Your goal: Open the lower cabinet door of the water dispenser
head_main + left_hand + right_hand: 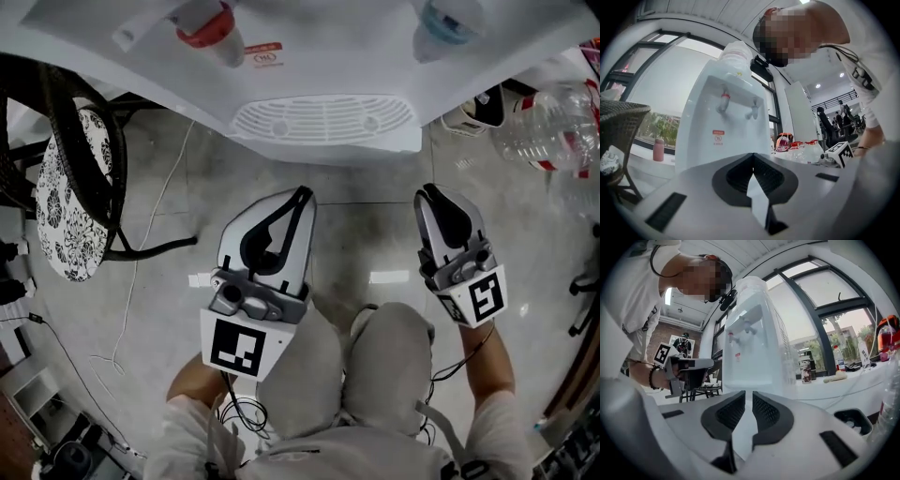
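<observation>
Grey tiled floor (pixel 375 234); the water dispenser (pixel 337 56) stands just ahead, its lower cabinet door hidden under the drip tray (pixel 323 120). Left tool (pixel 302 194) is closed and empty; right tool (pixel 427 190) stands slightly parted, also empty. Such narrow jaws could slip off the door's edge.

Head view looks steeply down from above onto the dispenser (pixel 323 122). Both gripper views look level at it from low and near, sharing its front.

Bright daylight, fisheye edges, mild blur
</observation>
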A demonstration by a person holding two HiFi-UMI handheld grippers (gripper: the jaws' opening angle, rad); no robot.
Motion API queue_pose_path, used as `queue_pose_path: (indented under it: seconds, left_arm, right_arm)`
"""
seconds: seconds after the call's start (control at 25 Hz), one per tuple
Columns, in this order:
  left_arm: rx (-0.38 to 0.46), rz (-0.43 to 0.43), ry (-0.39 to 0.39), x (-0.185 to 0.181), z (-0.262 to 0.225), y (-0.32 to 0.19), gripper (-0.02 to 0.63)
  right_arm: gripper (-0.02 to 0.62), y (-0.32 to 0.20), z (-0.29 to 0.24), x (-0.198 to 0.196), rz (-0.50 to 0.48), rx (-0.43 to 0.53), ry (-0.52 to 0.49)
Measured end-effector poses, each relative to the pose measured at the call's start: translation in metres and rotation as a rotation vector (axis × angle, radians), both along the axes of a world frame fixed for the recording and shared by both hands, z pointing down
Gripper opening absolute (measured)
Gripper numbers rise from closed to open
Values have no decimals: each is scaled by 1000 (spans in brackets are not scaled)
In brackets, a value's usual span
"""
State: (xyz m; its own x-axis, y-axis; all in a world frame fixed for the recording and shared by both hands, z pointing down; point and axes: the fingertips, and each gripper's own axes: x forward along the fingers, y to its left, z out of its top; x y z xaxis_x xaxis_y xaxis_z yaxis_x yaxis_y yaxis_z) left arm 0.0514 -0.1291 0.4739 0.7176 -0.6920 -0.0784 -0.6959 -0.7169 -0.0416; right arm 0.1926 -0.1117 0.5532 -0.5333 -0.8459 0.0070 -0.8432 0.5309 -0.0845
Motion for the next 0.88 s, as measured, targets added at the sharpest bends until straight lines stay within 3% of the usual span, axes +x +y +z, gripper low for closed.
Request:
queue_pose_path:
  seconds: [0.2,0.52,0.88]
  left_arm:
    - [3,22,-20,9,40,-12,3]
    - [15,32,-42,8,63,-17,3]
    - [32,46,-45,8,69,-8,3]
  right_arm:
    - [105,-18,35,5,26,-4,-8]
    - [244,-38,66,22,-4,21,9]
    - [268,-58,84,22,-44,31,27]
